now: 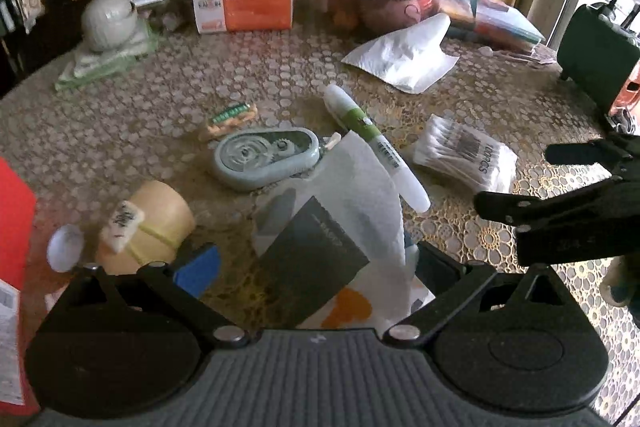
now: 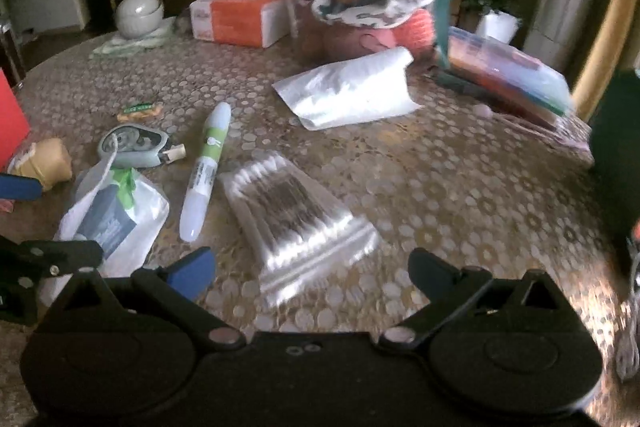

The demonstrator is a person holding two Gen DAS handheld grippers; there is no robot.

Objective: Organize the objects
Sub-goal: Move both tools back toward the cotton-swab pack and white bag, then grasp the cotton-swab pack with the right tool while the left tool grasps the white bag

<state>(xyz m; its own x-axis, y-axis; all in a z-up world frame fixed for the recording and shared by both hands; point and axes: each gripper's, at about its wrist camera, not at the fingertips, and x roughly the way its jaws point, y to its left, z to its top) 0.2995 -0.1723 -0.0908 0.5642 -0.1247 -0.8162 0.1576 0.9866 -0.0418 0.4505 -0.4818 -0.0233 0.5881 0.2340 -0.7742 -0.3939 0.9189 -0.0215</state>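
Left hand-held gripper (image 1: 316, 269): jaws spread, thin white plastic bag with a dark card inside (image 1: 332, 211) between its fingers, no clamp evident. Bag judged light, limp, slippery; best pinched at a gathered edge.

Right hand-held gripper (image 2: 312, 273): jaws apart, empty, just short of the clear zip pouch of cotton swabs (image 2: 298, 213) lying flat on the lace-covered desk (image 2: 460, 187). Pouch looks light, soft, slick; take it across a short edge. Print reads "100PCS" in the left view, with a barcode.

White-and-green marker pen (image 2: 204, 171) beside it: rigid, may roll. Orange tissue pack (image 1: 244, 5) lettering too blurred to read.
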